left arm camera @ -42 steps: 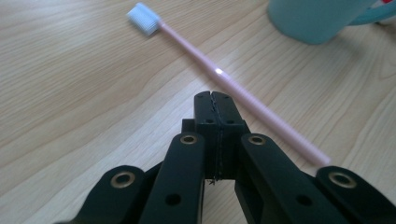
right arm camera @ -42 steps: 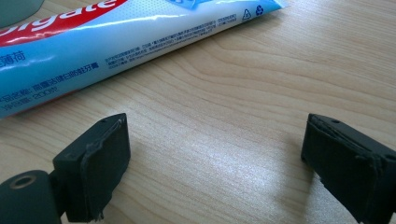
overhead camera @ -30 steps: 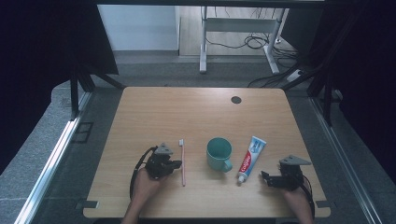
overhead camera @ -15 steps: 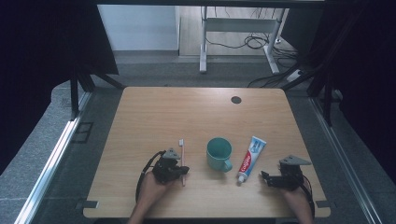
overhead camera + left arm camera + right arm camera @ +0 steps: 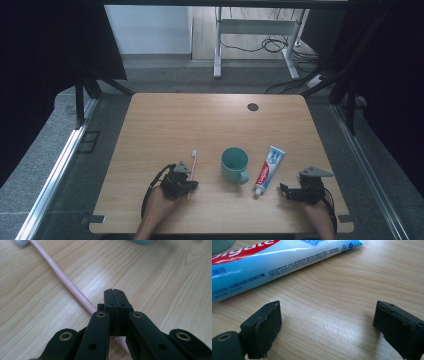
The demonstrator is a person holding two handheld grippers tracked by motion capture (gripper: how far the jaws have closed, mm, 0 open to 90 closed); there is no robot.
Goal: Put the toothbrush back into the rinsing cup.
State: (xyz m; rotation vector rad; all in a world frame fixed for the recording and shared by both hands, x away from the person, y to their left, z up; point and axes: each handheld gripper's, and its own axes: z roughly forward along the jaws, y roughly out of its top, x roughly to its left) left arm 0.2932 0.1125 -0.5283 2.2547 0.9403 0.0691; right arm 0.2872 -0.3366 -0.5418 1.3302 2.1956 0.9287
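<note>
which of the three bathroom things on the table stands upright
The teal cup, standing between the other two with its mouth up. The pink toothbrush and the toothpaste tube both lie flat on the table.

Right gripper (image 5: 327,327) spread wide, toothpaste tube (image 5: 274,262) beyond, wooden table (image 5: 362,282)

The tube (image 5: 262,262) carries red-band white lettering, cut off, reading roughly "olgate"; small Chinese print below; recycling symbols toward two o'clock, near its crimped end.

Wooden table (image 5: 170,125) — bearing toothbrush (image 5: 192,165), teal mug (image 5: 234,164), toothpaste tube (image 5: 267,169).
</note>
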